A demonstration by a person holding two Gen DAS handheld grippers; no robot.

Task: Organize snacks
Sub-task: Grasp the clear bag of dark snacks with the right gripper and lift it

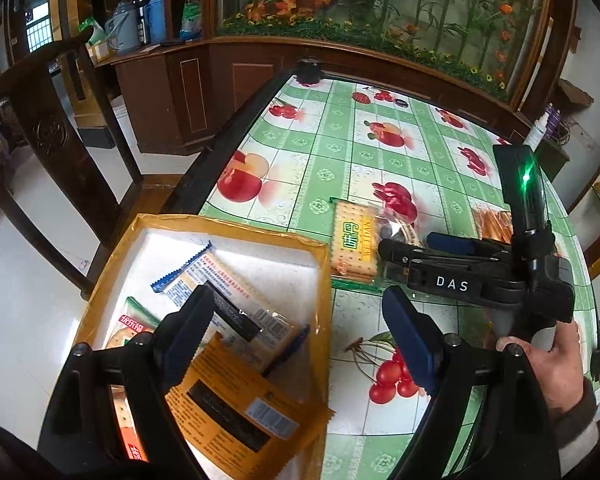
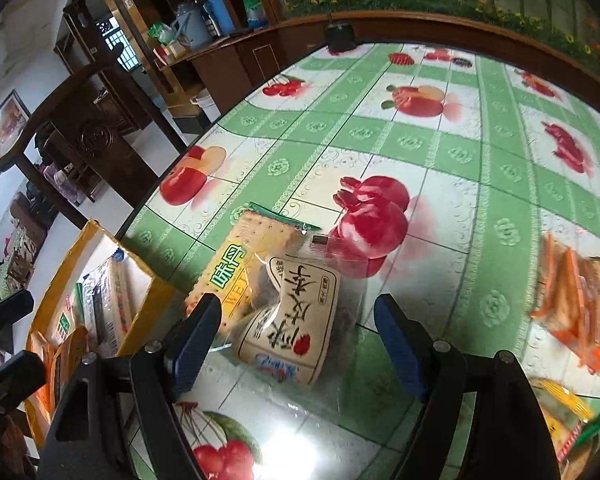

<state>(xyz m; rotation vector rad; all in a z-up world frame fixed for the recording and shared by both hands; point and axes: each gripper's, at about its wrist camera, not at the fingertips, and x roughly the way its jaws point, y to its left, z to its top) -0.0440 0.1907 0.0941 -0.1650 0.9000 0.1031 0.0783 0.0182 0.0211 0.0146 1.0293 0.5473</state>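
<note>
black gripper (image 1: pixel 394 250), blue pads (image 1: pixel 410 340); "DAS" label (image 1: pixel 453 284)

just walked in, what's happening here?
A person with a gripper in each hand is sorting snacks into a box at the table edge. Several packets already lie in it. The left gripper hangs open over the box, holding nothing. The right gripper is open above a clear pouch lying partly on a cracker pack, not gripping yet. Orange packets sit on the table to the right.
</note>
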